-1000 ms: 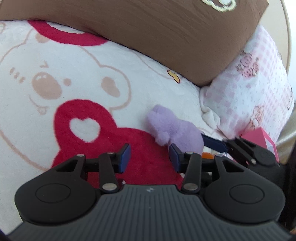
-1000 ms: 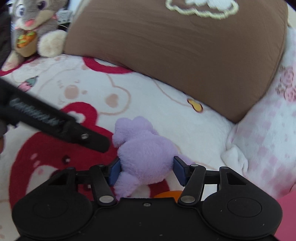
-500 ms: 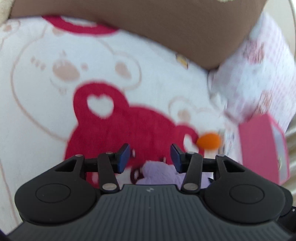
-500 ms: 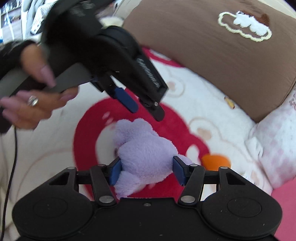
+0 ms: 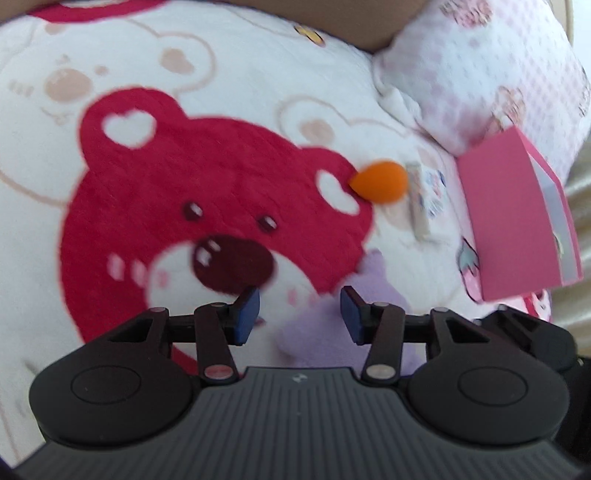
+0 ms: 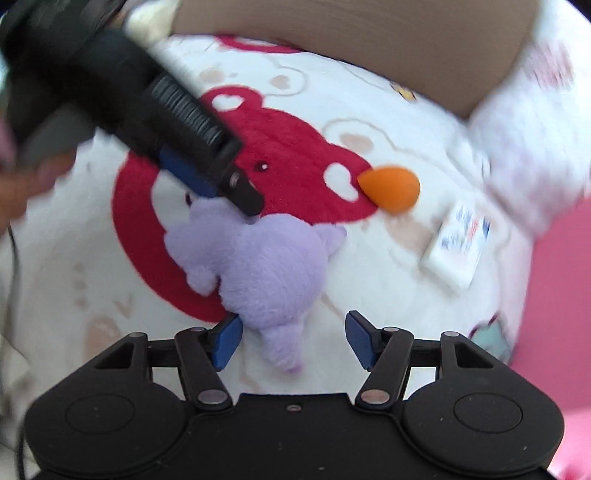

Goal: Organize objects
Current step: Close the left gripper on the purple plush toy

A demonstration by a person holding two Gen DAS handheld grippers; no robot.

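A purple plush toy [image 6: 269,266] lies on the bear-print blanket [image 6: 369,277]. Its lower end reaches between the fingers of my right gripper [image 6: 291,341], whose jaws are opening; the right pad stands clear of the plush. In the right wrist view, a finger [image 6: 240,188] of the left gripper hangs just over the plush's head. My left gripper [image 5: 299,314] is open with nothing pressed between its pads; the plush [image 5: 321,332] shows beneath and behind its right finger. An orange teardrop sponge [image 6: 391,188] and a small white pack [image 6: 454,247] lie to the right.
A pink box [image 5: 513,218] stands at the right edge beside a pink checked pillow [image 5: 480,66]. A brown pillow [image 6: 332,26] lies across the back. A person's hand [image 6: 22,184] holds the left gripper at the far left.
The right gripper carried the plush over the red bear print and its jaws have spread off it. The left gripper has swung in over the plush's head.
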